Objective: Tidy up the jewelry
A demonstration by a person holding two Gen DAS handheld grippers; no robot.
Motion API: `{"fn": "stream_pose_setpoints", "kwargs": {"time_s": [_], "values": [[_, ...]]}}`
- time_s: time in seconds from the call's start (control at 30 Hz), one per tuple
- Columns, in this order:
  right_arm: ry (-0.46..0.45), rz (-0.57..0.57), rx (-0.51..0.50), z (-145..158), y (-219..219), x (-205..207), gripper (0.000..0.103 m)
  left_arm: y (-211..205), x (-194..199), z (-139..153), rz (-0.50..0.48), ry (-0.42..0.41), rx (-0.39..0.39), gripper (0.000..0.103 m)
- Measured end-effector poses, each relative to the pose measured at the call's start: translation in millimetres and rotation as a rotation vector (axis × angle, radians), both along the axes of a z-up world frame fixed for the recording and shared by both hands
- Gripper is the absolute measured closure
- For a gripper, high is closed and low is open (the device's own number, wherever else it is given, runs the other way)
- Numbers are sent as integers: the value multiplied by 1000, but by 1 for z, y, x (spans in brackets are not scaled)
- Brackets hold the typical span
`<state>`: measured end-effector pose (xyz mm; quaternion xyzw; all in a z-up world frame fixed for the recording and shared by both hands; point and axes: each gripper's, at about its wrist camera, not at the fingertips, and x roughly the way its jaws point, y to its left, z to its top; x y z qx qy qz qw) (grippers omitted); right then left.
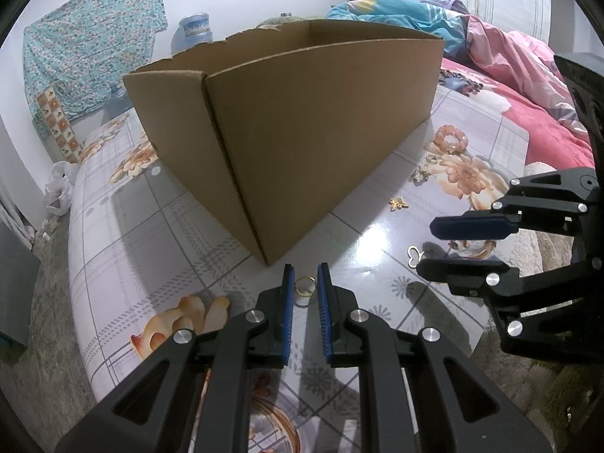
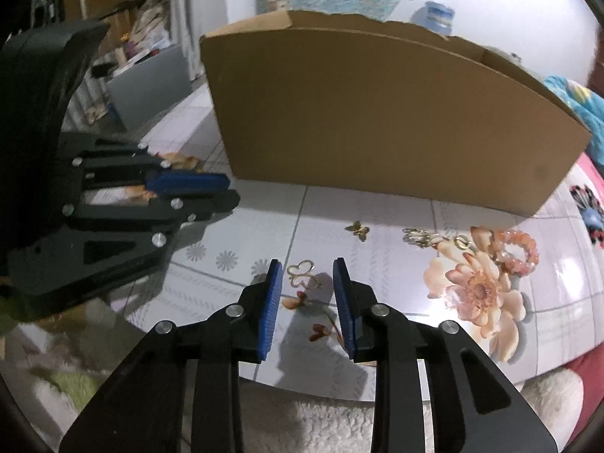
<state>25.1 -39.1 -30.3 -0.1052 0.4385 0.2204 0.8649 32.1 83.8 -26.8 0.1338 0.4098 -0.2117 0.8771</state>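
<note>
The gold ring [image 1: 305,286] is lying flat on the shiny table [image 1: 181,226], right by the near corner of the box [image 1: 287,124]. The left claw [image 1: 305,281] is sitting around it with its blue pads on each side. The gap is small, but the pads are not squeezing the ring yet.

The right claw [image 2: 306,275] is open too, waiting over a thin gold butterfly [image 2: 301,273]. More bits are lying further right: a small gold charm [image 2: 357,230], a silver bunch [image 2: 419,237] and a pink bead band [image 2: 519,251].

I think the ring is tiny, light, hard and slippery. It could slide away on the smooth table. Pinching it across its two outer edges, low down, looks best.
</note>
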Motion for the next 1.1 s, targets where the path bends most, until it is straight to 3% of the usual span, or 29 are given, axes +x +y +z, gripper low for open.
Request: {"fn": "stream_pose_setpoints", "kwargs": {"time_s": [0.13,0.2,0.27,0.83,0.93,1.0,1.1], "values": [[25,83,-43,-2,3,0,78,1,-1,-1,2,1,1,91],[54,113,-51,0,2,4,93,1,-1,-1,4,2,1,91],[70,122,-61,1,4,8,100,2,0,-2,8,2,-1,91],[82,71,37,6,-21,15,103,2,0,-3,11,7,5,91],[81,89,54,10,-32,20,95,1,0,-2,12,6,6,91],[61,110,32,12,-34,21,75,2,1,-2,15,5,4,91],[44,170,1,12,-30,23,75,3,2,-2,21,6,3,91]]}}
